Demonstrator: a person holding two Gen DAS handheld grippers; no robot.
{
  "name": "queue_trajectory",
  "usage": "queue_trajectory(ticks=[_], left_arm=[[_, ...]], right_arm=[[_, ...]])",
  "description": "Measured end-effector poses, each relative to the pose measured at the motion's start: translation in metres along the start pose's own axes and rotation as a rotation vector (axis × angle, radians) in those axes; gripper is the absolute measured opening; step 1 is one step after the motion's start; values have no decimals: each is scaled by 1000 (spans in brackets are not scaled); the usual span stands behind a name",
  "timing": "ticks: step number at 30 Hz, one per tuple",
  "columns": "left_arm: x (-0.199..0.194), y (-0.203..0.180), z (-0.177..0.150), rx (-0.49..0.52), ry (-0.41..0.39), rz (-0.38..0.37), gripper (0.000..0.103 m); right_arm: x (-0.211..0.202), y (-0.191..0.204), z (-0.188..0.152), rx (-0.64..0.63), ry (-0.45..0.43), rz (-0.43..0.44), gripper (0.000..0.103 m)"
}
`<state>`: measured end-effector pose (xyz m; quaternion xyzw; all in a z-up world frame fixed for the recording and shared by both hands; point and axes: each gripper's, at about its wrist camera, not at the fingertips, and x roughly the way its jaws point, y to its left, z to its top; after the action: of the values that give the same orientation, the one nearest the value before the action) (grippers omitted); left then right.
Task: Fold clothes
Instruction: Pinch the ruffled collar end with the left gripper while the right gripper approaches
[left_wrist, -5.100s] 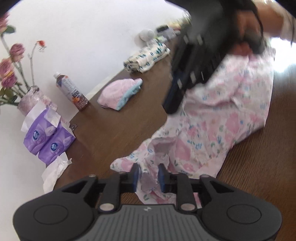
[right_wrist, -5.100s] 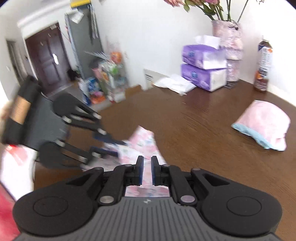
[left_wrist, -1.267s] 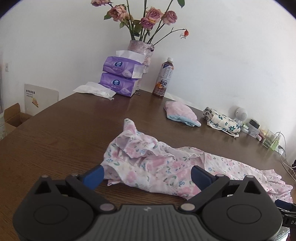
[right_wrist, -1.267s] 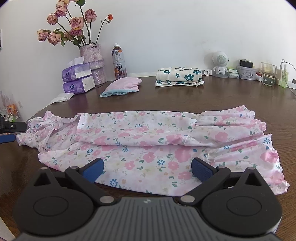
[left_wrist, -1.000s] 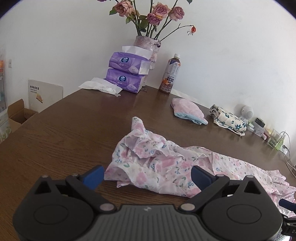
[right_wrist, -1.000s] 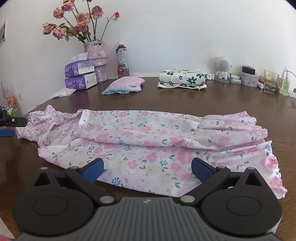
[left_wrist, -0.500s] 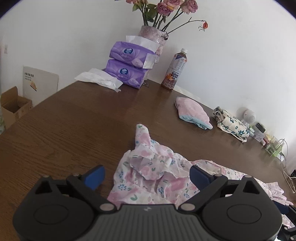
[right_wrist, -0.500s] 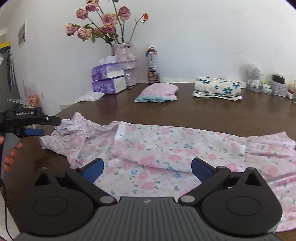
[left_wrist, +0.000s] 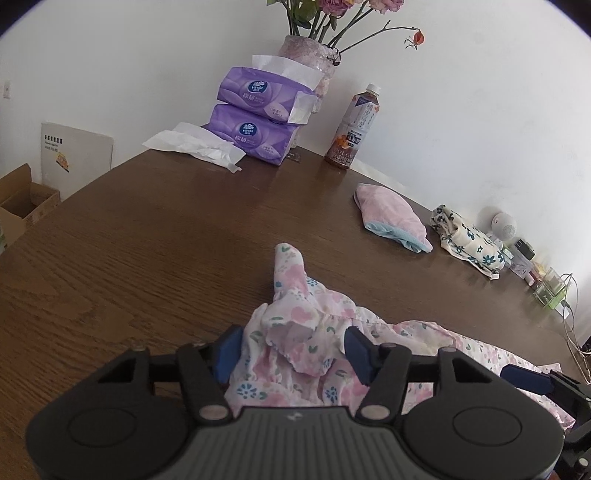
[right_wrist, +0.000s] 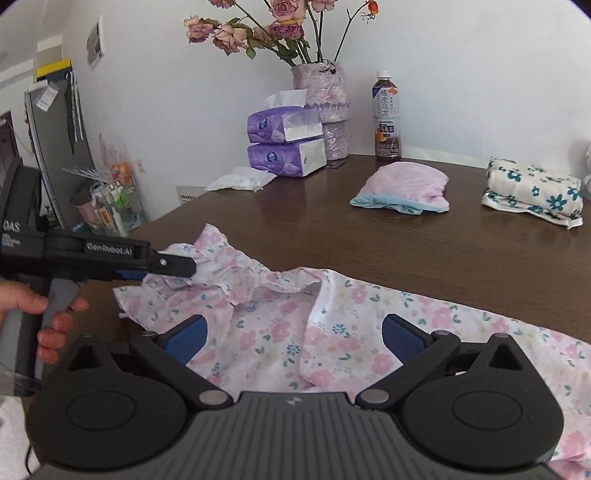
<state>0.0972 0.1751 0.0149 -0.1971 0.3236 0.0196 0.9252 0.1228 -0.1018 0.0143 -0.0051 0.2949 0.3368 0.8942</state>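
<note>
Garment: floral dress (right_wrist: 332, 332), pink and blue print on white, lying lengthwise across the brown tabletop (left_wrist: 147, 240), its ruffled shoulder end bunched at the near-left edge.

Left claw (left_wrist: 291, 350): jaws closing, ruffled fabric between the blue pads, not yet pinched. In the right wrist view the same claw (right_wrist: 184, 267) reaches in from the left at the bunched end, a hand (right_wrist: 51, 317) on its grip.

Right claw (right_wrist: 291, 336): jaws wide apart, poised over the bodice, holding nothing.

Step in hand, as judged: securing the shoulder end for the next fold. Advice: take all layers of the ruffle well inside the pads, not merely the frill edge, or it may slip out on lifting. The right claw would best take a matching point on the same end so the cloth lifts evenly; carry it low over the skirt to avoid dragging creases.

Other items, all well apart along the far side:
- folded pink garment (right_wrist: 402, 188) with a blue edge
- folded cream garment (right_wrist: 532, 192) with teal flowers
- tea bottle (right_wrist: 388, 114)
- vase of roses (right_wrist: 325, 99)
- two stacked purple tissue packs (right_wrist: 284, 140)
- loose tissue (right_wrist: 240, 182)

Obstructions: none in the folding area; the spare tabletop beyond the dress gives room.
</note>
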Motion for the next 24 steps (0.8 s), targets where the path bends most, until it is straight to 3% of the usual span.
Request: queue_trajectory(ticks=[2,4,9,11,12,13,17,24], left_arm=[[0,-1,-1,6,-1,4,59],[-1,-3,-2,20,-4,9,59],[0,-10,-6,74,-13,35,58],[1,-12,-7,88,-16,41,42],[1,-11,-8,89,-15,40,24],[2,-11,-9,88,-13,36,12],[-2,-13,-11,124,-33,24,8],[-20,-54,-19,432,-119,108,5]], right_arm=[[3,3,5,-10,13,56,103],[6,11,10,-99,23,85,103],[20,30,15,-289,26,62,103],[30,34,15,-313,71,28,103],[35,35,14,-319,94,5,103],[38,34,13,-310,100,-4,103],[41,27,6,-249,104,-8,102],[35,6,8,-139,137,24,84]])
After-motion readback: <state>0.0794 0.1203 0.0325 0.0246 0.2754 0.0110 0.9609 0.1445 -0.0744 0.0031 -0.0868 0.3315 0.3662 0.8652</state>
